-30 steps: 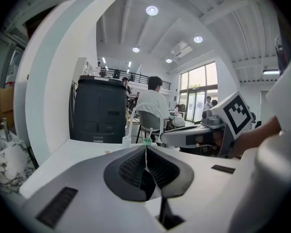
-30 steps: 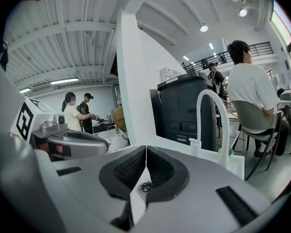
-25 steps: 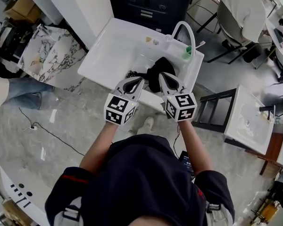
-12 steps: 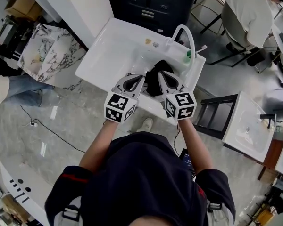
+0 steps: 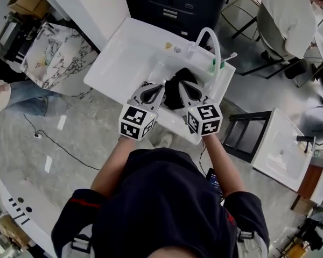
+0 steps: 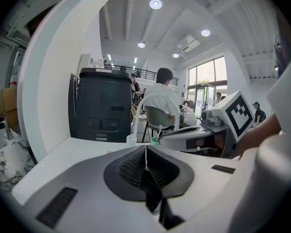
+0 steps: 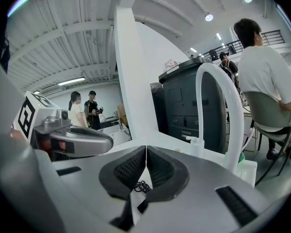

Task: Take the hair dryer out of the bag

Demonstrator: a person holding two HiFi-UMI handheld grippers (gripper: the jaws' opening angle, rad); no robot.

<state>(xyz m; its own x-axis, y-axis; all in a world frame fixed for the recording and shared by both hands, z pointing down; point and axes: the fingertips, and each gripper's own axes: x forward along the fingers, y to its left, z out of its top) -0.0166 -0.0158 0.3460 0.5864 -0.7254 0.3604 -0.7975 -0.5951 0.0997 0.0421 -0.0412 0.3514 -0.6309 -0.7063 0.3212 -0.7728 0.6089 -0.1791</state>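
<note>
Cannot tell the hair dryer apart from the black bag (image 5: 177, 82): only a soft, crumpled, matte dark heap down in the bowl of the glossy white basin (image 5: 126, 58), with a thin black cord (image 7: 140, 185) coiled loosely on the glaze beside it. Close on either side of that heap, the left gripper (image 5: 155, 89) and the right gripper (image 5: 184, 88), both nosed down toward it from the near rim. On the left one, jaws pressed fully together: dark cross-hatched rubber pads (image 6: 133, 169) meeting along a hairline seam, nothing seen in the seam, only a dark mass filling the wedge behind it. On the right one, likewise closed tip to tip on nothing, the same textured pads (image 7: 128, 169) set in smooth grey moulded shells, and through the notch behind them white glaze and the cord's coil. Behind each shell, a cube of bold black-and-white square markers, left (image 5: 135, 123) and right (image 5: 204, 120). At the basin's back edge, a tall white faucet (image 7: 234, 120) bent in a smooth rounded arch, and just beside its foot a small green item (image 5: 216, 64). Beyond the basin, a boxy dark cabinet (image 5: 172, 4); off to the left, a veined marble-patterned slab (image 5: 54, 50); all around, polished grey floor (image 5: 86, 128).
</note>
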